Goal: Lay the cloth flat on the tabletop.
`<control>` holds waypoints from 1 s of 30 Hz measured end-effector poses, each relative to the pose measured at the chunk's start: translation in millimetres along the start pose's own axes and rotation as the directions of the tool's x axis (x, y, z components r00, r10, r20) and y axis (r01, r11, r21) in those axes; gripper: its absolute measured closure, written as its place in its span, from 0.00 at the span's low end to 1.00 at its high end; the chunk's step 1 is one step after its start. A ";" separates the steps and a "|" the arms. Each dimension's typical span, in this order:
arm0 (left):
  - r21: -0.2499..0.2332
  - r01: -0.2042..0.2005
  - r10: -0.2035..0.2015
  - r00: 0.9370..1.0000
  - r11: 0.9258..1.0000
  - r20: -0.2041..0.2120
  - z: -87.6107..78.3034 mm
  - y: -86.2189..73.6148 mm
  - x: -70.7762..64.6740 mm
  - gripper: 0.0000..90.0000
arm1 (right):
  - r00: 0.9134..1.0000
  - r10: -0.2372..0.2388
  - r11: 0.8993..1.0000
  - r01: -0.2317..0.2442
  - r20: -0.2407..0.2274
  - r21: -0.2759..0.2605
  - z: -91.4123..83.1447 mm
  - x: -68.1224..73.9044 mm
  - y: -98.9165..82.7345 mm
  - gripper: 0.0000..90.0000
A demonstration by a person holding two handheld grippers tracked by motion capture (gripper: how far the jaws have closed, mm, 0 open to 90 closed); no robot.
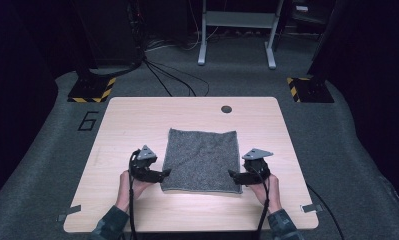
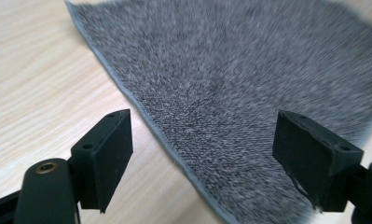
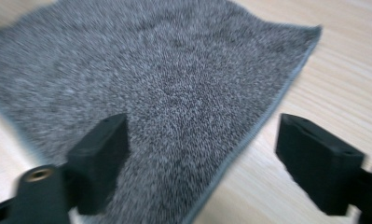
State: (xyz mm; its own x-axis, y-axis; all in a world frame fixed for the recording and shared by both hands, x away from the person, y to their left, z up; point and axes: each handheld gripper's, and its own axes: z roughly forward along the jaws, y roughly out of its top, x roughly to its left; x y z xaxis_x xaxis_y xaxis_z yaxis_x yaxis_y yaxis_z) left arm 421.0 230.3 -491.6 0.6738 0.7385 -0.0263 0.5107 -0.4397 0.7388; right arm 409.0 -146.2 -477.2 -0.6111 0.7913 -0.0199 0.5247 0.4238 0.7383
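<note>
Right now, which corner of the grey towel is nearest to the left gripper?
The near left corner of the grey towel; the left gripper, jaws open, sits right beside it.

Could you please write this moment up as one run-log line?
scene: grey towel flat on table | left gripper: open at near-left corner | right gripper: open at near-right corner | held: nothing

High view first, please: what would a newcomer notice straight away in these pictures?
A grey cloth lies flat in the middle of the wooden table. The left tongs and right tongs sit at its two near corners, both open, each with the cloth's hem between its jaws. Behind the table, cables trail over the dark floor.
</note>
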 end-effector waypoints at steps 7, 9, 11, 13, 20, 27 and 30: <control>0.082 -0.024 0.029 0.998 0.996 -0.055 13.1 -2.5 2.3 0.19 | 1.000 0.005 0.997 -0.006 0.021 0.071 31.2 1.2 -1.8 0.11; 0.090 -0.023 0.028 0.998 0.996 -0.055 15.0 -3.2 1.5 0.19 | 1.000 0.004 0.995 -0.007 0.031 0.097 35.0 -1.1 -4.3 0.11; 0.105 -0.028 0.035 0.997 0.994 -0.066 16.8 -3.6 0.0 0.19 | 0.999 0.020 0.993 -0.025 0.041 0.113 37.9 -2.8 -7.4 0.11; 0.109 -0.046 0.055 0.995 0.993 -0.088 18.8 -5.3 -3.4 0.20 | 0.998 0.008 0.994 -0.013 0.054 0.104 40.1 -5.9 -10.4 0.12; 0.118 -0.030 0.042 0.995 0.993 -0.095 20.1 -14.8 -6.1 0.20 | 0.998 0.015 0.994 -0.021 0.055 0.107 44.0 -12.4 -15.3 0.12; 0.104 -0.025 0.034 0.996 0.994 -0.084 16.7 -20.8 -12.8 0.20 | 0.998 0.030 0.994 -0.037 0.064 0.104 40.7 -18.4 -19.2 0.12; 0.100 -0.031 0.039 0.996 0.994 -0.086 17.4 -20.6 -17.1 0.20 | 0.997 0.042 0.993 -0.049 0.066 0.104 38.1 -19.9 -22.0 0.12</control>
State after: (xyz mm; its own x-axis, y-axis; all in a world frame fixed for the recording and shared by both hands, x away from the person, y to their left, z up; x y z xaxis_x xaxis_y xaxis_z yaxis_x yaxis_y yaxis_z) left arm 408.3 217.9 -518.1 0.6450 0.7618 0.0607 0.5407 -0.5111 0.6681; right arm 432.2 -154.5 -518.7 -0.5479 0.8359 -0.0336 0.6125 0.4282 0.6644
